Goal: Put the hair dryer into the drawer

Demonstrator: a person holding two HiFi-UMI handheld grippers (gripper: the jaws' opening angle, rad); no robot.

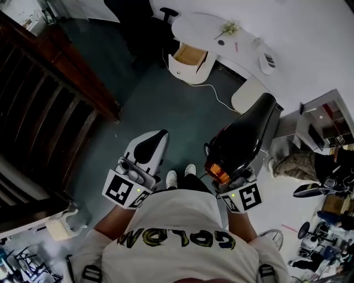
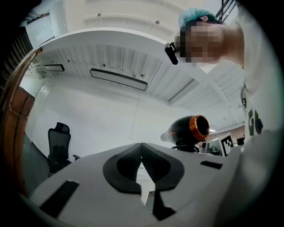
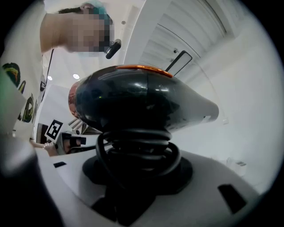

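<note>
A black hair dryer (image 1: 243,138) with an orange rear ring is held out in front of the person, on the right of the head view. In the right gripper view its handle, wound with black cord (image 3: 137,146), stands between the jaws of my right gripper (image 3: 137,181), which is shut on it. My left gripper (image 1: 156,137) is held beside it at the left, its jaws (image 2: 142,159) shut on nothing. The hair dryer (image 2: 188,131) also shows to the right in the left gripper view. An open drawer (image 1: 189,55) with a wooden inside stands out of a white curved desk (image 1: 221,27), far ahead.
A dark wooden railing (image 1: 61,83) runs along the left. A white cable (image 1: 217,95) lies on the grey floor below the desk. A black office chair (image 1: 166,14) stands by the desk. Cluttered benches (image 1: 326,160) fill the right side.
</note>
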